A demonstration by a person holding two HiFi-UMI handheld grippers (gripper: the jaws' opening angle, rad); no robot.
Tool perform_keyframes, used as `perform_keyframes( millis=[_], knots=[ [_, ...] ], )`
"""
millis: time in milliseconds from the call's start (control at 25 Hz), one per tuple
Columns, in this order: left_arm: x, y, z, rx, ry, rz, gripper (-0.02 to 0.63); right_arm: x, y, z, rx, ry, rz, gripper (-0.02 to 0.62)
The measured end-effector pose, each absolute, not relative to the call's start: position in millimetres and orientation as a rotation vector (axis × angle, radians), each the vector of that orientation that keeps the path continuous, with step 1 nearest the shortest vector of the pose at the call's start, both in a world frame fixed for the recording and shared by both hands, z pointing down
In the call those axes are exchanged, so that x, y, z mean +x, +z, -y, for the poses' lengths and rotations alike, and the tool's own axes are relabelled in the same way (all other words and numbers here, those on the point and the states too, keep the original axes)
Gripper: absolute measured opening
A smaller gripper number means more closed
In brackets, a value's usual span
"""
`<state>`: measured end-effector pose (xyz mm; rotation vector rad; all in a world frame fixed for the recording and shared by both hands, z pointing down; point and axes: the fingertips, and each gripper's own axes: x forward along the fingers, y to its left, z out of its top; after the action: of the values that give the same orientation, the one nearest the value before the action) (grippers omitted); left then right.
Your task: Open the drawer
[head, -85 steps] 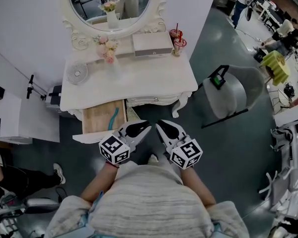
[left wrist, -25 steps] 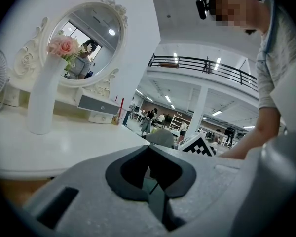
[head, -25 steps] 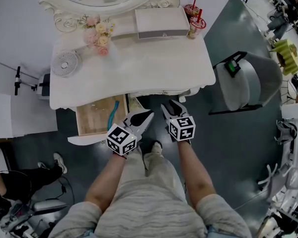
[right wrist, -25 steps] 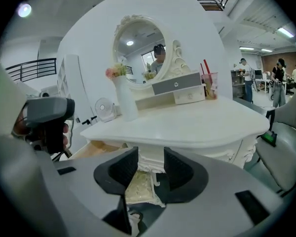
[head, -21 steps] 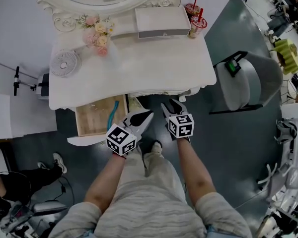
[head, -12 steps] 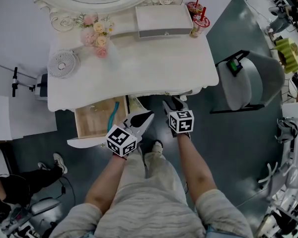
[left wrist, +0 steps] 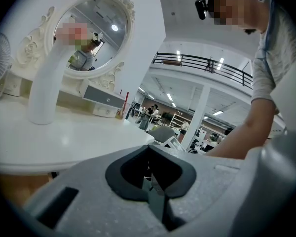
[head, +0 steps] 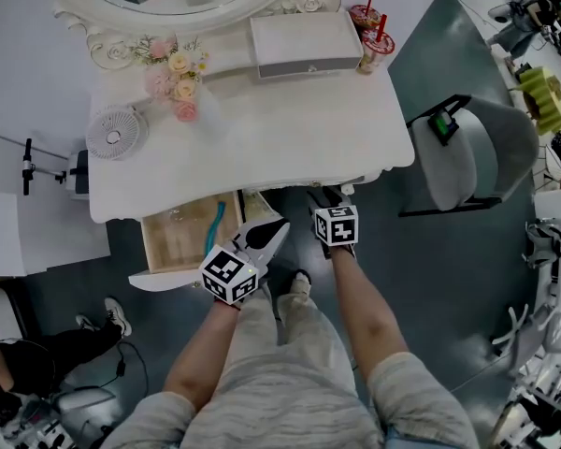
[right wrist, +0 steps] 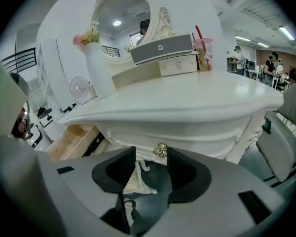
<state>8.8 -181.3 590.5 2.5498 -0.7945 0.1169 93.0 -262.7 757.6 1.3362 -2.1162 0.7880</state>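
1. The white carved centre drawer point(right wrist: 202, 141) sits closed under the front edge of the white vanity surface point(head: 290, 120). Its small brass knob point(right wrist: 160, 150) faces the person.
2. The right hand-held gripper point(right wrist: 151, 154) tilts downward at that knob. Its jaws have just been opening and stand wide apart, with the knob showing in the gap between their tips and no pad pressing on it.
3. The right forearm reaches straight forward, marker cube uppermost.
4. The left hand-held gripper point(head: 280, 225) lies nearly level just beside it, jaws together and holding nothing. The left forearm angles inward.
5. Further left, an open pale-wood side drawer point(head: 178, 237) holds a slim teal object point(head: 213, 224).
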Motion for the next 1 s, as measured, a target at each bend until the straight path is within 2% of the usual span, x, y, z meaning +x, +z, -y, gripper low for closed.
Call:
perform_keyframes(
  millis=[720,1000],
  knots=[
    [1.4,600.0,181.6,2.531,0.117,0.783,0.014,92.7,786.8,283.4,1.316,0.727,1.957,0.164],
    [1.0,599.8,183.8,2.533,0.113,0.783,0.014,95.7,790.1,286.2,1.290,0.689,1.915,0.121]
  ],
)
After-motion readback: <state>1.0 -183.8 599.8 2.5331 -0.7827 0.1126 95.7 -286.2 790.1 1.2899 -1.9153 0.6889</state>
